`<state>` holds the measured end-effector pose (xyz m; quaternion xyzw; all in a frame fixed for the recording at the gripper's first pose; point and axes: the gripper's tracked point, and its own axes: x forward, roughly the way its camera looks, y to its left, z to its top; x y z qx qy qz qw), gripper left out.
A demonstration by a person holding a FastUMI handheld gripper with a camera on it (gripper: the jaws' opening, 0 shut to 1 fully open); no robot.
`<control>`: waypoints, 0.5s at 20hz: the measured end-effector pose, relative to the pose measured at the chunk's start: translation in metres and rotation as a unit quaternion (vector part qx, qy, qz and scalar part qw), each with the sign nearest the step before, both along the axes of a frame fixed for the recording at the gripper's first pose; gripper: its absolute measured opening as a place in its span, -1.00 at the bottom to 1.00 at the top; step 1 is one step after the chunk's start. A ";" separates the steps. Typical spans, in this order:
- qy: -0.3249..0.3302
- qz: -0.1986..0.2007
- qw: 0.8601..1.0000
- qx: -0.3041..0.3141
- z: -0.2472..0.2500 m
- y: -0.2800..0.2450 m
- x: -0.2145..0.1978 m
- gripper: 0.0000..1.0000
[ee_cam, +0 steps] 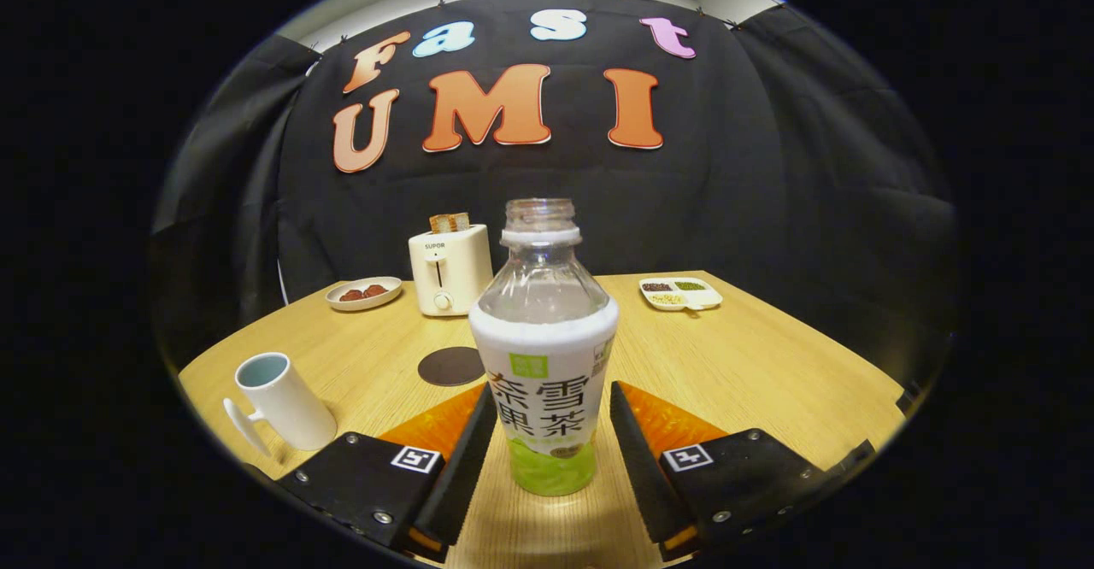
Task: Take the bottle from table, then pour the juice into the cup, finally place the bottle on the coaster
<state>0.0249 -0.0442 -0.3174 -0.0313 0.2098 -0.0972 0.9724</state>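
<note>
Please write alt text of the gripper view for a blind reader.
An uncapped bottle stands on the wooden table between the open gripper fingers, untouched. A white cup and dark coaster sit beyond.

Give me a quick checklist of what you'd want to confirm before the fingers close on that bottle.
1. Bottle stands upright between the fingers: ok.
2. Gripper open, with a gap on each side of the bottle: ok.
3. Bottle cap off, ready for pouring: ok.
4. Cup upright, mouth open, on the table to the left: ok.
5. Coaster bare, behind the bottle: ok.
6. Juice level in the bottle: cannot tell, the label hides it.
</note>
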 end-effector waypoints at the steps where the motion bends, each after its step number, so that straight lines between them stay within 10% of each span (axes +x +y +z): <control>1: 0.000 -0.001 1.000 0.004 -0.002 0.001 0.001 0.54; 10: 0.003 -0.002 1.000 0.009 -0.012 0.006 0.003 0.11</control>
